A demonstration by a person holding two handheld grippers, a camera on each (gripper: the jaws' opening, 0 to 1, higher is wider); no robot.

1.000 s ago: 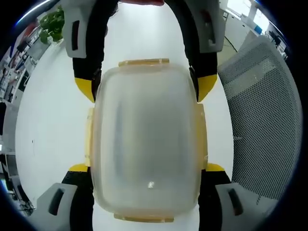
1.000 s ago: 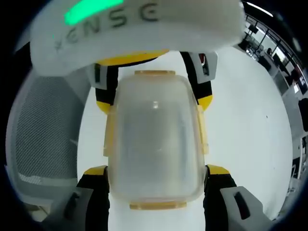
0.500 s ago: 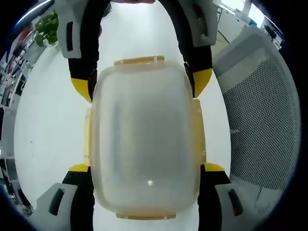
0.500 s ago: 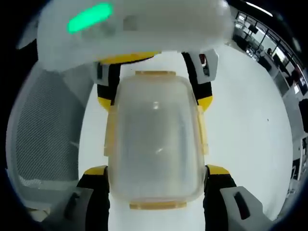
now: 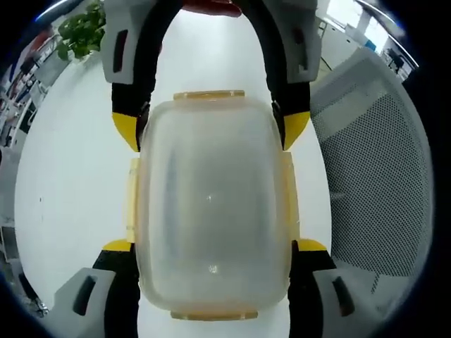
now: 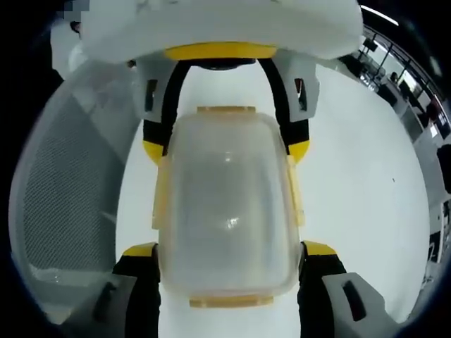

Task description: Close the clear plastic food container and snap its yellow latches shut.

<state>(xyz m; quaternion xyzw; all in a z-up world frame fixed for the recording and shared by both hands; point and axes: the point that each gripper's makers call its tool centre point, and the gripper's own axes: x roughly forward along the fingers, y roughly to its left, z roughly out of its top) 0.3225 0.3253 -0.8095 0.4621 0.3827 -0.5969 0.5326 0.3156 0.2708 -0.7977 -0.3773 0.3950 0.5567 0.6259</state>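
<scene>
The food container [image 5: 211, 211] is sitting lid-on on the white table [image 5: 63, 183], with both grippers straddling it, left gripper [image 5: 211, 257] and right gripper [image 6: 229, 257] gripping opposite ends. I'd be squeezing evenly, pressing each yellow latch [image 6: 225, 110] flat.

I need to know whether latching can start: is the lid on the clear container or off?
On. The lid covers the container edge to edge between both grippers' jaws. Whether the yellow latches are snapped shut, I cannot tell.
</scene>
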